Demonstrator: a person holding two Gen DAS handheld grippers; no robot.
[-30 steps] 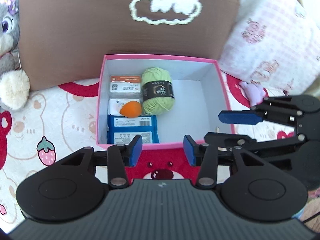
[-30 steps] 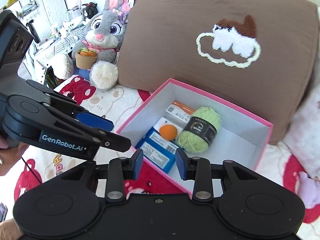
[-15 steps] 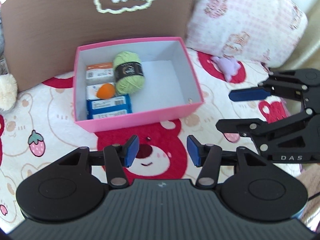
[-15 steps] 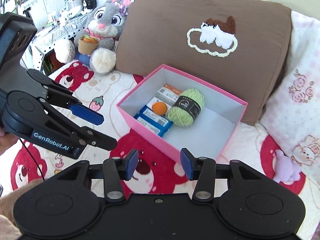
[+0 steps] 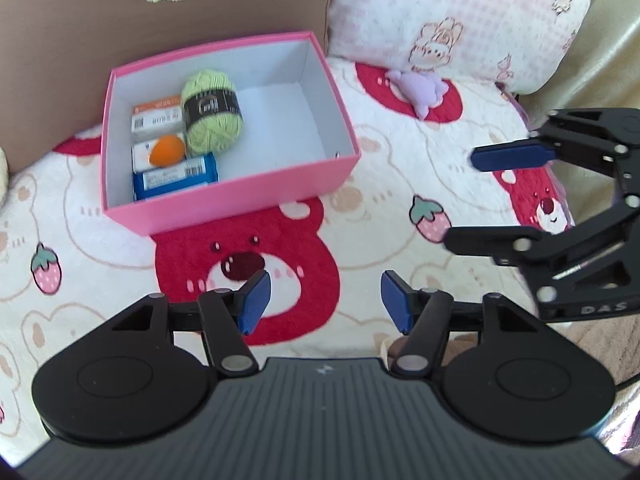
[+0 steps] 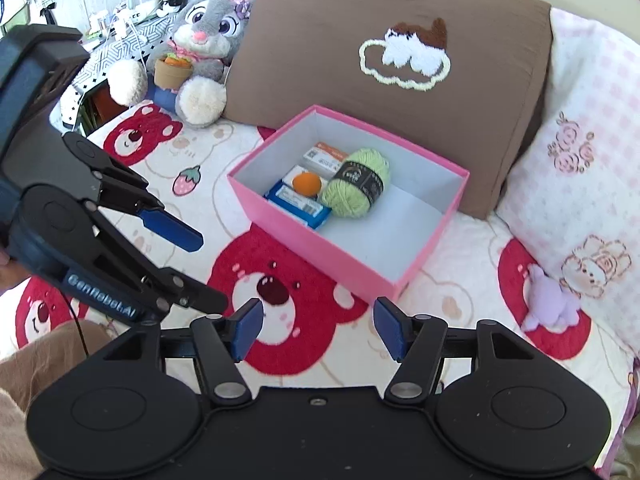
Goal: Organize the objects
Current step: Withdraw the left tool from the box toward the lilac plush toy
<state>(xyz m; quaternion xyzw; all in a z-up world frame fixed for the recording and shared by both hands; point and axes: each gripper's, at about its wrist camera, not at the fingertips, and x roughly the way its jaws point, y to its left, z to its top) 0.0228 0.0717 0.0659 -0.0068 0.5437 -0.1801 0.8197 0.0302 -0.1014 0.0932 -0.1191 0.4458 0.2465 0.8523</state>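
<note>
A pink box (image 5: 256, 186) (image 6: 320, 246) sits on the bear-print blanket against a brown pillow. It holds a green yarn ball (image 5: 211, 112) (image 6: 358, 188), an orange ball (image 5: 168, 150) (image 6: 307, 182), a blue packet (image 5: 176, 175) (image 6: 299, 202) and small white-and-orange boxes (image 5: 157, 118). A purple plush toy (image 5: 418, 88) (image 6: 550, 298) lies on the blanket right of the box. My left gripper (image 5: 324, 300) is open and empty, in front of the box. My right gripper (image 6: 318, 326) is open and empty, and also shows in the left wrist view (image 5: 480, 196).
A brown pillow (image 6: 392, 52) stands behind the box and a pink checked pillow (image 5: 452, 20) to its right. A grey bunny plush (image 6: 200, 40) sits at the far left. The left gripper shows at the left of the right wrist view (image 6: 200, 268).
Both grippers have pulled back from the box and opened wider. The box now looks smaller and farther off, and the purple plush has come into view.
</note>
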